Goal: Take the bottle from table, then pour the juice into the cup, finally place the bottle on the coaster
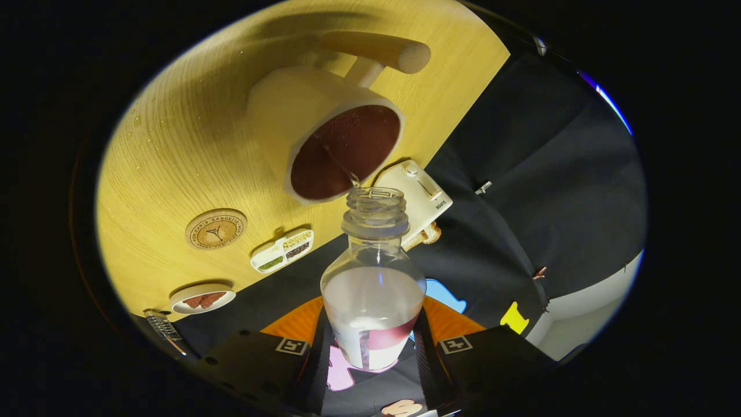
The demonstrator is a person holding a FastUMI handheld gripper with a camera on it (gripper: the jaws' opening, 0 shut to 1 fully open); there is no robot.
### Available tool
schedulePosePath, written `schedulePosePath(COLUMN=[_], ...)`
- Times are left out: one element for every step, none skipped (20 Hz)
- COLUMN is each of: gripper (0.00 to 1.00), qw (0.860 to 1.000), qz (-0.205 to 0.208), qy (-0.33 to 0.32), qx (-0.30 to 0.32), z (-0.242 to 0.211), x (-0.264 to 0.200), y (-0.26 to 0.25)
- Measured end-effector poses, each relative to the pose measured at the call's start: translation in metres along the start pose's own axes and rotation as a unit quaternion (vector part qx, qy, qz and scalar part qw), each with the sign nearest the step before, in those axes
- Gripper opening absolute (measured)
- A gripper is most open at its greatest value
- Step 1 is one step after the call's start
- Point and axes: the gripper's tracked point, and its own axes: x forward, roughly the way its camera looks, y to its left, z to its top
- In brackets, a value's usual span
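Gripper view: clear bottle (373, 278) clamped between the two fingers of the gripper (373, 353), both pressing on its lower body; cap off, neck tipped toward the cup (324, 136). Roughly half full of pale, cloudy juice, with a label band near its base. Thin stream running from the bottle's mouth over the near rim of the cup. Cup just ahead of the bottle's mouth, pale outside with a thick rounded handle on its far side, dark inside and wet with droplets. Standing on the yellow wooden table (173, 162). Round cork coaster (216, 229) on the table left of the bottle, well apart from the cup. Beside it, nearer the bottle, a small divided tray (282, 250) holding green, yellow and dark bits. Further left, a small plate (202, 299) with reddish-brown pieces. Right of the cup, close behind the bottle's neck, a flat white device (419, 197).
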Motion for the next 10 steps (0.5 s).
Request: schedulePosePath(gripper=[0.66,0.66,0.66,0.67,0.66,0.66,0.67,0.67,0.67,0.67], qw=[1.0,1.0,1.0,1.0,1.0,1.0,1.0,1.0,1.0,0.999], qz=[0.0,0.001,0.0,0.001,0.002,0.002,0.003,0.004,0.004,0.006], qy=[0.0,-0.001,-0.001,-0.001,-0.001,0.0,0.002,0.003,0.006,0.009], qx=[0.0,-0.001,-0.001,0.0,0.001,0.004,0.01,0.018,0.027,0.038], z=[0.0005,0.0006,0.0007,0.0018,0.0019,0.0008,-0.0002,-0.0012,-0.0026,-0.0029], x=[-0.0002,-0.0004,-0.0014,-0.0011,-0.001,-0.0005,-0.001,-0.0011,-0.0021,-0.0052], y=[-0.0001,0.0003,0.0001,0.0005,0.0006,0.0014,0.0026,0.0046,0.0051,0.004])
